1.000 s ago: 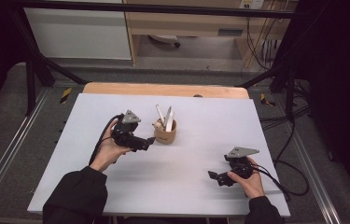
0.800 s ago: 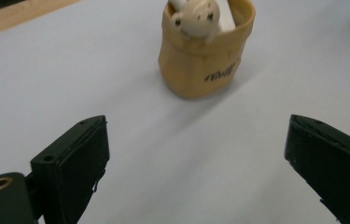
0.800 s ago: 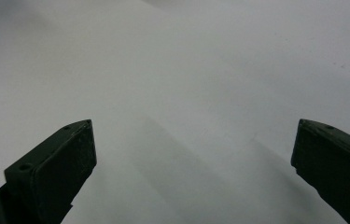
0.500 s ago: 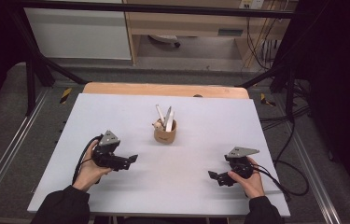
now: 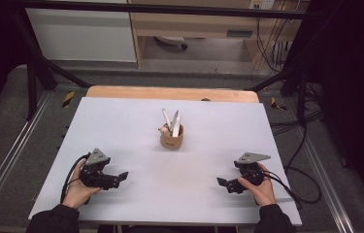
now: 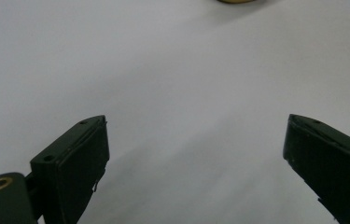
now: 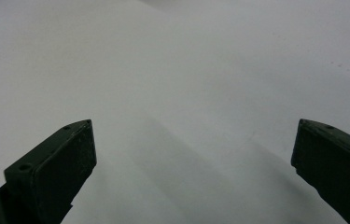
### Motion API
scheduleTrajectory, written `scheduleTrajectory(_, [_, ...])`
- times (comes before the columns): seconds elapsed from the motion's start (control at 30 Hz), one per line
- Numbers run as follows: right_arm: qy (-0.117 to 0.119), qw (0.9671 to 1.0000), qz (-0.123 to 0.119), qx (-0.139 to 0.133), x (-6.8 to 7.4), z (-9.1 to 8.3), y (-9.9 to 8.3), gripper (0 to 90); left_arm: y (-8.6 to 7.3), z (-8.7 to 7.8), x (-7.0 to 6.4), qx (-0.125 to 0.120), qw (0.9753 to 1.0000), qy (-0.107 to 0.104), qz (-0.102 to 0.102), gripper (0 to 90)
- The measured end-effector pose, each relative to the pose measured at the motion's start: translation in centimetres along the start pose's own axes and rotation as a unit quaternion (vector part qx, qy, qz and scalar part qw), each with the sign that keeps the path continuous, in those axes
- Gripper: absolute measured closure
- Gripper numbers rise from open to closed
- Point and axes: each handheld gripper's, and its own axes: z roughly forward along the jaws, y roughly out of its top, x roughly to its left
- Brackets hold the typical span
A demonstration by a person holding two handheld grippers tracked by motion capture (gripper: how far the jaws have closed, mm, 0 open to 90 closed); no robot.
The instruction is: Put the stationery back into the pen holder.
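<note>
Left gripper low on table, fingers wide, empty. Right gripper likewise, fingers wide. Cup with utensils mid-table, well apart.

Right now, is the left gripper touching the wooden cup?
Apart. The high view shows the left gripper near the table's front-left edge, with bare white table between it and the wooden cup at the centre.

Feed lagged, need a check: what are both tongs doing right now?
Left tongs: open, holding nothing.
Right tongs: open, holding nothing.
</note>
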Motion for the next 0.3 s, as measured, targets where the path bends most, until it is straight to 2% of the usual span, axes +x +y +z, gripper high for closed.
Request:
scheduleTrajectory(0.2, [0.002, 1.0, 0.0, -0.001, -0.02, -0.05, 0.02, 0.6, -1.01, 0.09, 0.15, 0.013, 0.9998, 0.007, 0.013, 6.3])
scheduleTrajectory(0.23, [0.001, 1.0, 0.001, -0.003, 0.0, -0.08, 0.03, 0.6, -1.02, 0.04, 0.11, 0.011, 0.9998, 0.01, 0.016, 6.3])
scheduleTrajectory(0.3, [0.003, 1.0, 0.002, -0.003, 0.0, -0.12, 0.04, 0.6, -0.92, -0.1, 0.08, 0.004, 0.9999, 0.002, 0.014, 6.4])
